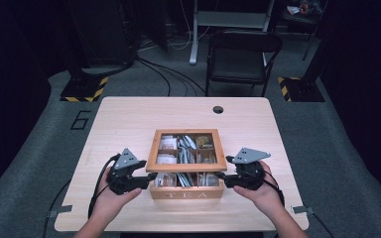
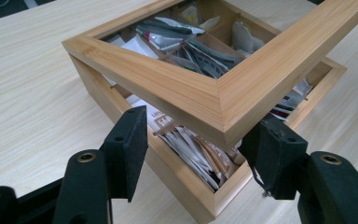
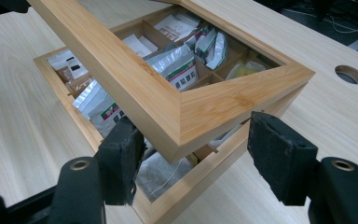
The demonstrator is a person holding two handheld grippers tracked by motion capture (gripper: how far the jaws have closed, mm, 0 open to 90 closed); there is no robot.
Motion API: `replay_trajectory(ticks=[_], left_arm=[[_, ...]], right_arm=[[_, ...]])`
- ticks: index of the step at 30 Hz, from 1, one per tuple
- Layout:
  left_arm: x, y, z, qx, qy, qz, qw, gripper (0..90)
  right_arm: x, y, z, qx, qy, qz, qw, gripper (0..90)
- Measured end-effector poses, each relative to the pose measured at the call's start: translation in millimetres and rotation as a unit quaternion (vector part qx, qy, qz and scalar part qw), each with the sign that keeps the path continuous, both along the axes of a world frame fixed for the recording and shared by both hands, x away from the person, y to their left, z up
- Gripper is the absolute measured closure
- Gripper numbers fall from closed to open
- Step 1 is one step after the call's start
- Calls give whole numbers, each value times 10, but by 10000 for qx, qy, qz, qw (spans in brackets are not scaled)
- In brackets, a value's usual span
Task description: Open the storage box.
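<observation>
High view: the wooden tea box (image 1: 186, 191) stands on the table (image 1: 129, 119), near its front edge, with the word TEA on its front wall. Its windowed lid (image 1: 154, 151) is raised at the front, and sachets show through the pane. The left gripper (image 1: 146, 179) sits at the box's front left corner, the right gripper (image 1: 222, 177) at its front right corner, each held in a hand, with their fingers at the lid's front corners.

Left gripper view: the fingers (image 2: 130, 149) stand wide apart, one on each side of the lid's (image 2: 205, 105) near corner, which hangs between them above the box (image 2: 186, 184). The right-hand pad sits just under the lid's edge and seems to touch it; the other pad is clear of the wood. Tea sachets (image 2: 191, 154) are packed upright in the compartment below the lifted corner.

Right gripper view: the fingers (image 3: 279, 154) are again spread wide and grip nothing. The lid's (image 3: 200, 112) corner lies between them; the left pad is tucked under its lower edge. The box (image 3: 191, 186) is open beneath, its compartments holding white, silver and green-printed sachets (image 3: 177, 67)
</observation>
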State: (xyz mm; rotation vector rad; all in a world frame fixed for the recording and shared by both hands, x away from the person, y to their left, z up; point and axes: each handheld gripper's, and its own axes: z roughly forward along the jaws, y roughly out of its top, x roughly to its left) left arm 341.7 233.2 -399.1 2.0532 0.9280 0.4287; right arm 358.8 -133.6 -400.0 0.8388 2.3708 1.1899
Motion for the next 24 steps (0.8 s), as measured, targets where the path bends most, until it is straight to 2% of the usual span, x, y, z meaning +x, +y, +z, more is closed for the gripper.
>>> replay_trajectory(ticks=[12,15,24], left_arm=[[84,7,150,-45,-90,-153,9998,413],[94,-15,201,60,-218,-208,9995,414],[133,-28,297,159,-317,-283,9990,420]], right_arm=[[104,14,165,34,-6,90,10000,367],[122,31,196,-13,-36,119,9999,365],[186,36,275,-29,-56,199,9998,364]])
